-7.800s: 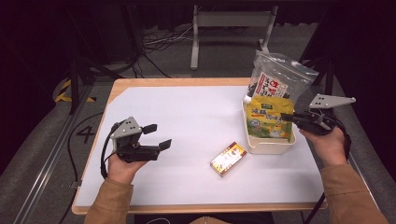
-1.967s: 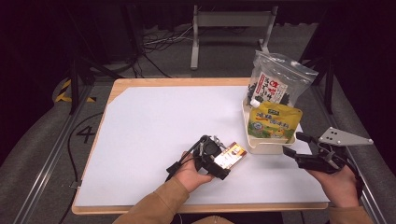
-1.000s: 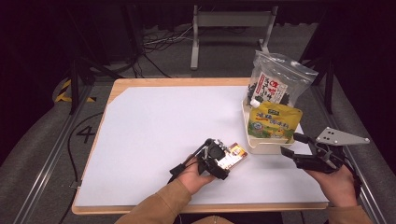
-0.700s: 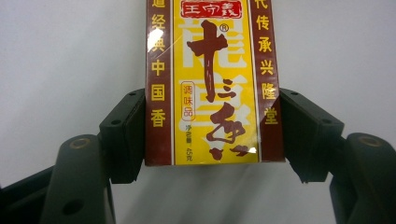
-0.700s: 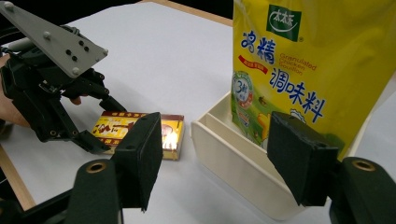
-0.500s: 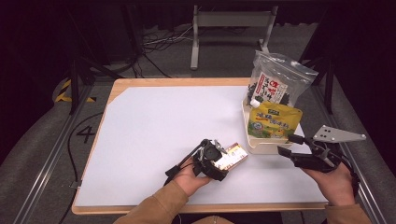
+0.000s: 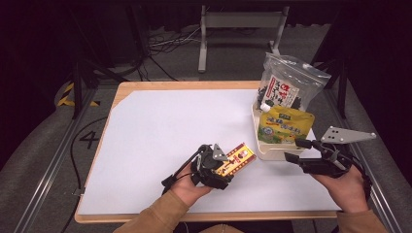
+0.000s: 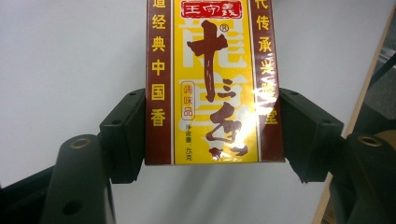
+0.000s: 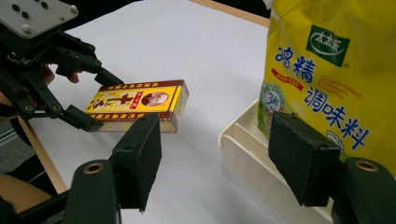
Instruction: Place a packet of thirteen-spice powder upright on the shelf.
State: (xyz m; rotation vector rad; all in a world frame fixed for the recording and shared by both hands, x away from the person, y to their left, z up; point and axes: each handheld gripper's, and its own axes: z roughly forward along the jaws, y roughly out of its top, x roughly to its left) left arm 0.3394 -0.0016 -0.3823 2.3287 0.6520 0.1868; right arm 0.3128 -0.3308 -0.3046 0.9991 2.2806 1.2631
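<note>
Nearby, the left hand-held gripper (image 7: 224,167) pinches the box (image 7: 236,158); the tray (image 7: 272,150) stands just beside it.

This looks like a lab or recording studio set up for filming, not a home or a kitchen. The desk (image 7: 160,121) is a wooden board with a plain white sheet over it, lit brightly while everything around it stays dark. Beyond the far edge of the desk, well away from the left gripper (image 7: 214,165), black curtains hang behind a metal stand (image 7: 240,29), with cables (image 7: 165,46) lying loose on the grey carpet. Out past that gripper's left, a metal rail (image 7: 46,170) runs along the floor, with yellow-and-black tape (image 7: 73,94) and a painted number 4 (image 7: 90,140) beside it.
</note>
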